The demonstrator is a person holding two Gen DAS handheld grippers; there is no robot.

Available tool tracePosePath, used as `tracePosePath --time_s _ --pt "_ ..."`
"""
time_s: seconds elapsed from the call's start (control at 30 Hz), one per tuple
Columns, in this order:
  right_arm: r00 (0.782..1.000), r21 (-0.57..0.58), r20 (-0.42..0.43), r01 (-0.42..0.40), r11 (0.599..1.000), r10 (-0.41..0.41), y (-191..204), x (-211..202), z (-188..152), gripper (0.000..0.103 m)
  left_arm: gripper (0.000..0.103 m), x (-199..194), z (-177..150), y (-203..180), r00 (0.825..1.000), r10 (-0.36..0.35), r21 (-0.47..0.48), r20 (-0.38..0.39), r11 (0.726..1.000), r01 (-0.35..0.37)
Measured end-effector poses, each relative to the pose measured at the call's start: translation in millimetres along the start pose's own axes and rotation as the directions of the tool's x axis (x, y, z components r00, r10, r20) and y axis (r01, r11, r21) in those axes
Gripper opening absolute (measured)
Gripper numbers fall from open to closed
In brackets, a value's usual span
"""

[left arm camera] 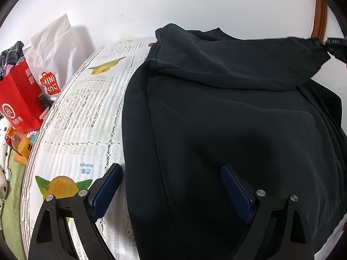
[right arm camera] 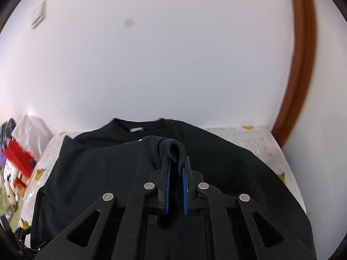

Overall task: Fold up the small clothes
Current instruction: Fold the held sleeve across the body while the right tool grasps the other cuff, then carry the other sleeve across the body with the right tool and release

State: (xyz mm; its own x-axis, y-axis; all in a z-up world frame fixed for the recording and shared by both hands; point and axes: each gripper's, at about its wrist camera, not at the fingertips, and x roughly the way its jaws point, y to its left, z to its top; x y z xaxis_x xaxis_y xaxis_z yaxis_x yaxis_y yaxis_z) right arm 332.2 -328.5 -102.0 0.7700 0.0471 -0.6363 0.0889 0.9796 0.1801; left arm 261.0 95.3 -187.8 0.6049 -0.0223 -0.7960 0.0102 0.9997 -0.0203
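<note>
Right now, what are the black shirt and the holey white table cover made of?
The black shirt looks like soft matte knit fabric, probably cotton: it drapes in gentle folds, and the cuff pinched in the right tool shows ribbing. The table cover looks like white lace, fabric or plastic, with openwork holes and printed fruit.

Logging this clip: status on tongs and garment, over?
Left tongs open, low over black shirt. Right tongs shut on ribbed cuff, sleeve lifted across. Shirt spread on lace tablecloth. Nothing in the way.
</note>
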Motion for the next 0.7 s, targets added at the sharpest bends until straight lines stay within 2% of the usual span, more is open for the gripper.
tracePosePath --time_s 0.1,0.2,0.33,0.4,0.43,0.6,0.7 --pt "0.999 0.042 -0.045 0.008 0.999 -0.006 -19.7 10.5 -10.9 0.009 0.095 2.2 1.2 -0.2 1.000 0.005 -0.004 -0.003 1.000 -0.005" --pt "0.993 0.032 -0.099 0.062 0.998 -0.058 -30.3 30.3 -26.9 0.009 0.095 3.6 2.0 0.2 1.000 0.009 -0.005 -0.006 1.000 -0.009" --pt "0.976 0.022 -0.182 0.127 0.992 -0.121 -42.6 59.4 -47.9 0.011 0.095 4.1 1.6 -0.8 1.000 0.010 -0.005 -0.006 1.000 -0.010" --pt "0.959 -0.014 -0.206 0.194 0.981 -0.192 -44.9 66.4 -55.0 0.011 0.095 3.9 1.5 -0.4 1.000 0.011 -0.007 -0.007 1.000 -0.011" --pt "0.954 -0.034 -0.195 0.227 0.973 -0.229 -44.4 65.3 -57.1 0.014 0.095 3.3 1.6 -0.5 1.000 0.012 -0.009 -0.009 1.000 -0.012" --pt "0.970 -0.089 -0.128 0.195 0.977 -0.205 -31.1 59.0 -63.0 0.022 0.094 1.0 1.1 -0.2 1.000 0.016 -0.008 -0.025 1.000 -0.016" --pt "0.967 -0.145 -0.159 0.177 0.974 -0.199 -20.7 78.5 -72.6 0.022 0.093 -2.7 -0.1 -2.7 0.999 0.015 0.002 -0.029 1.000 -0.015"
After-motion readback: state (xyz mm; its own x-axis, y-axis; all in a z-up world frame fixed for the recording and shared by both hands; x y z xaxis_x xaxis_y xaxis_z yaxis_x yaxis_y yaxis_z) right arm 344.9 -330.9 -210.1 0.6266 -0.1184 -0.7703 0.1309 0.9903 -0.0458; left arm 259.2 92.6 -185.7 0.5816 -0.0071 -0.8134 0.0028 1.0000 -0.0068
